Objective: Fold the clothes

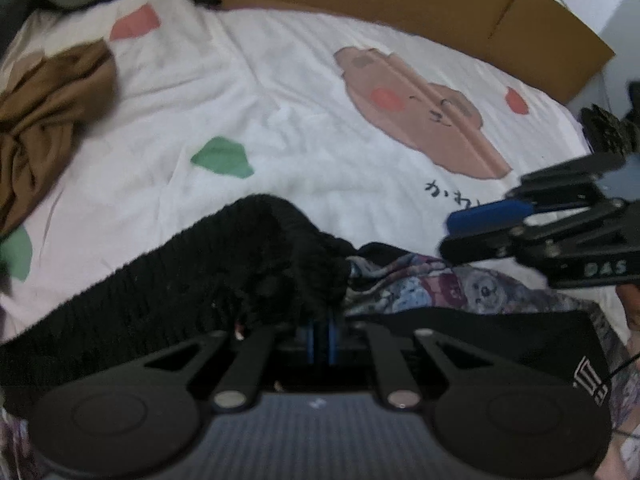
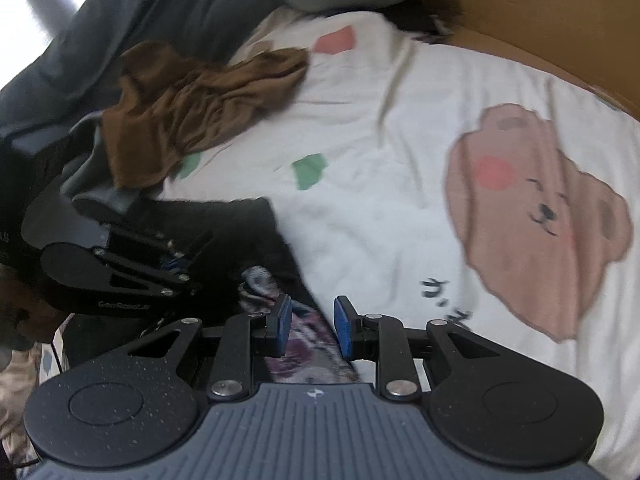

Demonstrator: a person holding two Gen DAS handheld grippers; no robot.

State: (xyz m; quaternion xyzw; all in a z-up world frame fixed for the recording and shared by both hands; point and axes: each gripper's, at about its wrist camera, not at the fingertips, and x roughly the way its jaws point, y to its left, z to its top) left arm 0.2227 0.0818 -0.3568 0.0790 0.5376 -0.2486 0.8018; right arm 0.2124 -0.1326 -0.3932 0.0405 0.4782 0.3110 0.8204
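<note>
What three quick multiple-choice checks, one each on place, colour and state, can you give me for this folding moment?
1. Where does the brown garment lie?
A. At the bedspread's far left
B. On the bear print
C. Under the cardboard

2. What colour is the knit garment in the left hand-held gripper?
A. White
B. Black
C. Green

3. How do the right hand-held gripper pads stand?
A. Pressed together
B. Apart
C. Hidden

1 A: crumpled far left, away from the bear.
2 B: black ribbed knit, jaws closed on it.
3 B: patterned fabric shows between them.
</note>
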